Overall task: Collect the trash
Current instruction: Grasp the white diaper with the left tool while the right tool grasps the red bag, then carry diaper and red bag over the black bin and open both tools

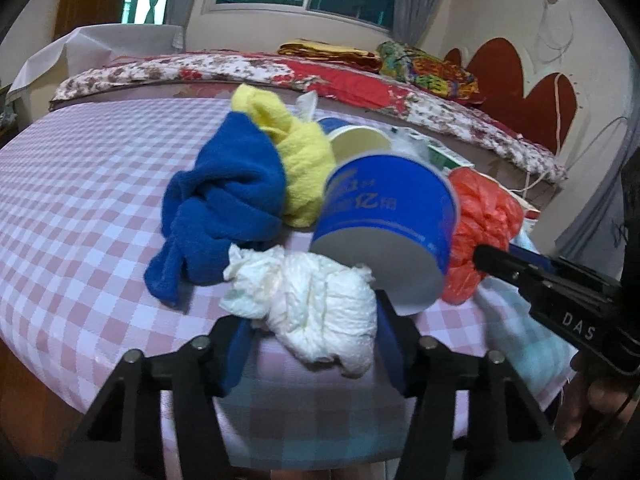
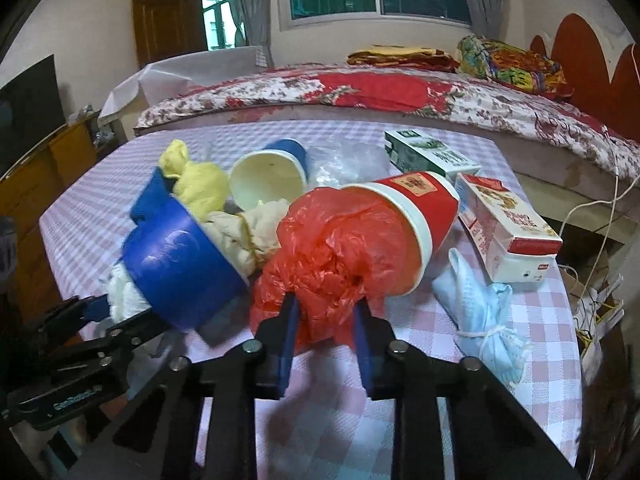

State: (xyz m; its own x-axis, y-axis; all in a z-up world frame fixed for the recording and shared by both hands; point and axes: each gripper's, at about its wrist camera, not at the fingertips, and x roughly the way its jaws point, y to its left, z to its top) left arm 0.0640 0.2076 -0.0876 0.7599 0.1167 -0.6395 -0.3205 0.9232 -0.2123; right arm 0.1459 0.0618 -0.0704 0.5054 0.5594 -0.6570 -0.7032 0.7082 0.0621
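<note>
A white crumpled tissue wad (image 1: 332, 300) sits between the blue pads of my left gripper (image 1: 312, 312), which press on its sides. A blue paper cup (image 1: 384, 216) lies tipped just behind it. In the right wrist view my right gripper (image 2: 325, 300) is shut on a crumpled red plastic bag (image 2: 332, 248), both pads sunk into it. The bag lies against the mouth of a red paper cup (image 2: 420, 208) on its side. The left gripper (image 2: 108, 312) shows at the left with the tissue (image 2: 124, 292); the right gripper (image 1: 492, 258) reaches in from the right.
The pink checked table (image 1: 80, 200) also holds a blue cloth (image 1: 224, 200), a yellow cloth (image 1: 300, 152), a second blue cup (image 2: 268, 180), two cartons (image 2: 432, 156) (image 2: 508, 224) and a tied light blue mask (image 2: 484, 312). A bed (image 2: 360, 88) stands behind.
</note>
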